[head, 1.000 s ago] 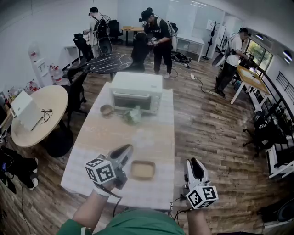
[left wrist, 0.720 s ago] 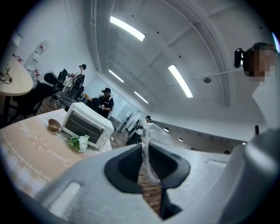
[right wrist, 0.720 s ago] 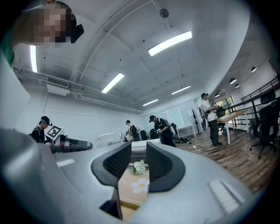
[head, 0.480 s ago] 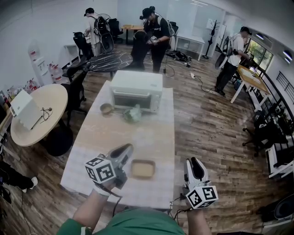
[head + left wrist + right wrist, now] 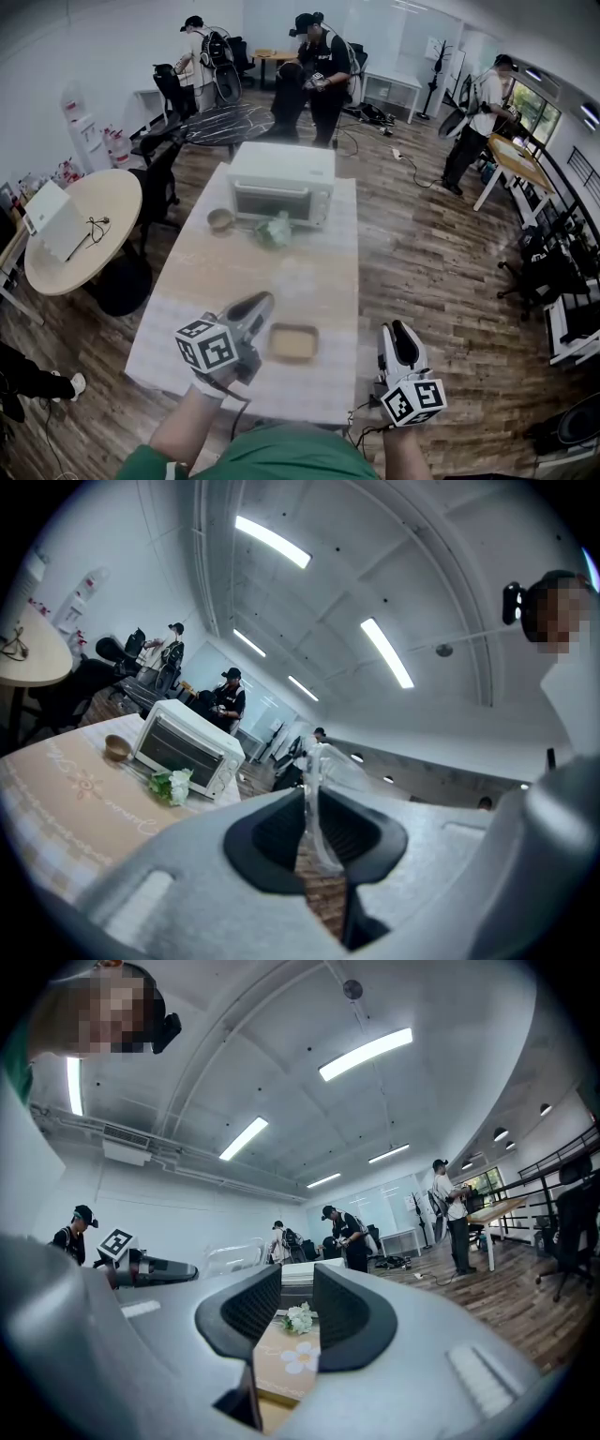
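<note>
Your left gripper [image 5: 255, 305] is clenched on a clear plastic piece [image 5: 317, 789] that stands upright between its jaws. The brown tray [image 5: 292, 344] lies just right of it, long axis left-right. Your right gripper [image 5: 398, 334], released and empty, sits farther right.

Counter and what stands around it, far end to near edge.

On the counter [image 5: 187, 309] a toaster oven [image 5: 281, 181] stands at the far end. Just before it lie a small bowl [image 5: 220, 221] to the left and a bunch of flowers [image 5: 275, 231] to the right, near each other. A shallow tray [image 5: 292, 343] lies by the near edge, well apart from them. The left hand-held gripper [image 5: 255, 304] is just left of the tray, over the counter, with a clear plastic piece [image 5: 317, 789] between its jaws. The right hand-held gripper [image 5: 397, 336] is right of the tray, beyond the counter's right edge. A round table [image 5: 89, 234] stands left of the counter.
</note>
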The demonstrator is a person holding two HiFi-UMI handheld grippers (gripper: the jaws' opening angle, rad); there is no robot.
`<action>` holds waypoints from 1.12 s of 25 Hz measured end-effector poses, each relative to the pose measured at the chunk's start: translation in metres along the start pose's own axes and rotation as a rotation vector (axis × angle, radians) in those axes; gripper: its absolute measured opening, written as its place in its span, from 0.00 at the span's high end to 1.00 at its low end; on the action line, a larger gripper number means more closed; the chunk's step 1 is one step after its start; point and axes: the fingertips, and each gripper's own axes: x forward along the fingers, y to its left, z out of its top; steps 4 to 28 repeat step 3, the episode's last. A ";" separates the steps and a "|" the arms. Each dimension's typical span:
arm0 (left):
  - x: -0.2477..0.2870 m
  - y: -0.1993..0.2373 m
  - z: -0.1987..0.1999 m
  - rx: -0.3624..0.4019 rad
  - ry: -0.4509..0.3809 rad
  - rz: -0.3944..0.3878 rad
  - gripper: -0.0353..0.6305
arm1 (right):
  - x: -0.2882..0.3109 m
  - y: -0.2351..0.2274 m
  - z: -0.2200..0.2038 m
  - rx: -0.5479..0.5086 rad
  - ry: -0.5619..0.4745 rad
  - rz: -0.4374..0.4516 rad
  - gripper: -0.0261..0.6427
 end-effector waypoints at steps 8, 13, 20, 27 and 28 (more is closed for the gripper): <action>0.001 -0.005 -0.002 0.001 0.003 0.002 0.88 | -0.005 -0.002 0.001 0.004 0.004 -0.003 0.81; 0.001 -0.005 -0.002 0.001 0.003 0.002 0.88 | -0.005 -0.002 0.001 0.004 0.004 -0.003 0.81; 0.001 -0.005 -0.002 0.001 0.003 0.002 0.88 | -0.005 -0.002 0.001 0.004 0.004 -0.003 0.81; 0.001 -0.005 -0.002 0.001 0.003 0.002 0.88 | -0.005 -0.002 0.001 0.004 0.004 -0.003 0.81; 0.001 -0.005 -0.002 0.001 0.003 0.002 0.88 | -0.005 -0.002 0.001 0.004 0.004 -0.003 0.81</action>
